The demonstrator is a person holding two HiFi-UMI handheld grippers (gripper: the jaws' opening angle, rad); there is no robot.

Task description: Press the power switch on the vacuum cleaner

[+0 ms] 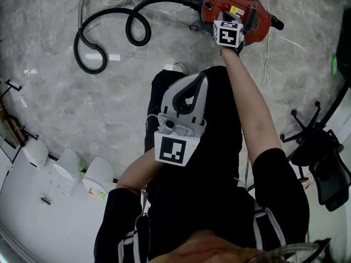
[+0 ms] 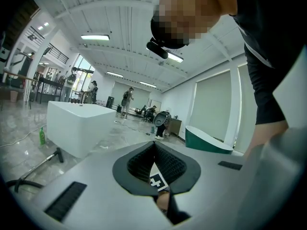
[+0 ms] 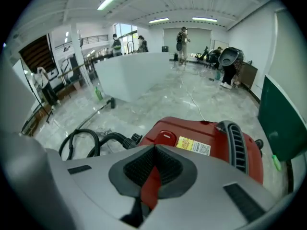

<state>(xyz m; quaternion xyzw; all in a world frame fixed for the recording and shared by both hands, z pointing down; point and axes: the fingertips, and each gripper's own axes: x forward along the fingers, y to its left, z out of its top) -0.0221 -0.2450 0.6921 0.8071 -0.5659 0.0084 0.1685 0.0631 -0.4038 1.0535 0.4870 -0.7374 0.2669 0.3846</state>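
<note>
The red vacuum cleaner [image 1: 244, 10] lies on the marble floor at the top right of the head view, its black hose [image 1: 109, 32] curling off to the left. My right gripper [image 1: 226, 22] is stretched out over its top, jaws shut and empty. In the right gripper view the closed tips [image 3: 154, 148] sit just short of a round red button [image 3: 165, 138] on the vacuum cleaner [image 3: 211, 143], beside a yellow label [image 3: 193, 146]. Whether they touch the casing is hidden. My left gripper [image 1: 200, 81] is held close to the body, shut on nothing [image 2: 154, 145].
A black office chair [image 1: 323, 163] stands at the right, white seats [image 1: 71, 166] at the lower left. Thin cables cross the floor [image 1: 55, 92]. A large white block [image 3: 129, 73] and a green tub [image 3: 283, 123] stand beyond the vacuum, with people far behind.
</note>
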